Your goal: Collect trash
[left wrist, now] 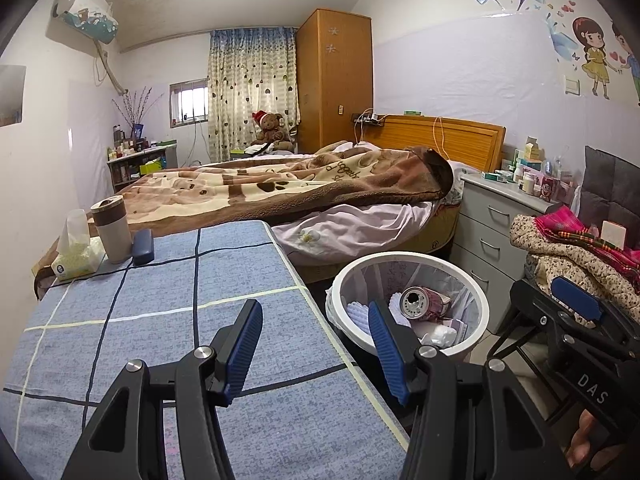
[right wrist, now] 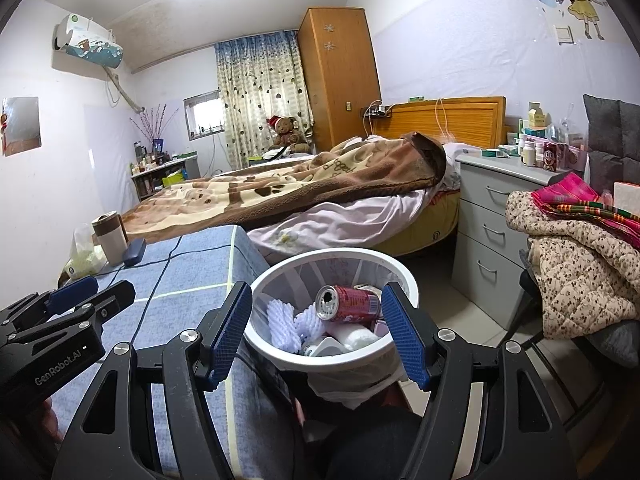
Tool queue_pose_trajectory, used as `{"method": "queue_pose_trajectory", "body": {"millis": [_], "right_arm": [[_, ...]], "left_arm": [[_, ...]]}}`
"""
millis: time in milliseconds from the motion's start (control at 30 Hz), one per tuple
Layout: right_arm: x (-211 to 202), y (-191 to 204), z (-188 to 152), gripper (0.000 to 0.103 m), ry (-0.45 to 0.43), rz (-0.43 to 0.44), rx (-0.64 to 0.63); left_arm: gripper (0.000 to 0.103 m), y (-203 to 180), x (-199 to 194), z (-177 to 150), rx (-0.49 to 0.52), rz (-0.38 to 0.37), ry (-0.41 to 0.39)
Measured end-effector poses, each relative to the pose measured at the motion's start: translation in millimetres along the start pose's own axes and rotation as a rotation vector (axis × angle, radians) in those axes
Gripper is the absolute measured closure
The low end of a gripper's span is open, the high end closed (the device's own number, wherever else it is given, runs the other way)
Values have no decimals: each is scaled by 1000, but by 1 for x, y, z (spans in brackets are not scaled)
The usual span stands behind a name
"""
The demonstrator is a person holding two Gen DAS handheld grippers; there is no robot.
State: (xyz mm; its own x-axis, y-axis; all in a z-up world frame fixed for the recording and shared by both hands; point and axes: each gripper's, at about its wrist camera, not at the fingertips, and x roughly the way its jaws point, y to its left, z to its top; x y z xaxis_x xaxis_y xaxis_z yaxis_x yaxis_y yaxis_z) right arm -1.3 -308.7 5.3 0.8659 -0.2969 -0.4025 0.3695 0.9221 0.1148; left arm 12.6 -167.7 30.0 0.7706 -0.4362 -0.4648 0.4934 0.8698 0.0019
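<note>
Above the white bin [right wrist: 394, 276], the right tool [right wrist: 316, 330] hangs with its blue pads spread wide and nothing between them; the left tool [left wrist: 316, 344] is likewise spread and empty, poised over the edge of the bench [left wrist: 160, 320] just beside the bin. Inside the bin lies a crushed red can [right wrist: 348, 304] on its side, with white foam netting [right wrist: 282, 322] next to it and some crumpled white paper [right wrist: 358, 336] below the can, so most of the collecting looks done, as far as I can judge. Nearer the bin, the blue checked cloth on the bench shows no loose scraps. At the bench's far end from the bin stand a tissue pack [left wrist: 76, 256], a brown-lidded cup [left wrist: 112, 228] and a dark case [left wrist: 143, 246], touching or nearly so; these look like things in use and not trash, though I cannot be sure. Whatever sits deeper in the bin is hidden under the can and paper, and the bin's near wall is cut off behind the right tool. Beyond the bin, the nightstand [right wrist: 496, 216] carries small bottles and boxes too small to sort into rubbish or not, and the floor behind the bin is mostly out of sight.
</note>
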Motion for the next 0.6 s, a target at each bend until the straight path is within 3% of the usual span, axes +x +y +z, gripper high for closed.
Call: {"method": "queue_pose_trajectory", "body": {"millis": [600], "right_arm": [[0,2,0,34,3,0,-1]], "left_arm": [[48,1,-4,0,-4,4,-1]]}}
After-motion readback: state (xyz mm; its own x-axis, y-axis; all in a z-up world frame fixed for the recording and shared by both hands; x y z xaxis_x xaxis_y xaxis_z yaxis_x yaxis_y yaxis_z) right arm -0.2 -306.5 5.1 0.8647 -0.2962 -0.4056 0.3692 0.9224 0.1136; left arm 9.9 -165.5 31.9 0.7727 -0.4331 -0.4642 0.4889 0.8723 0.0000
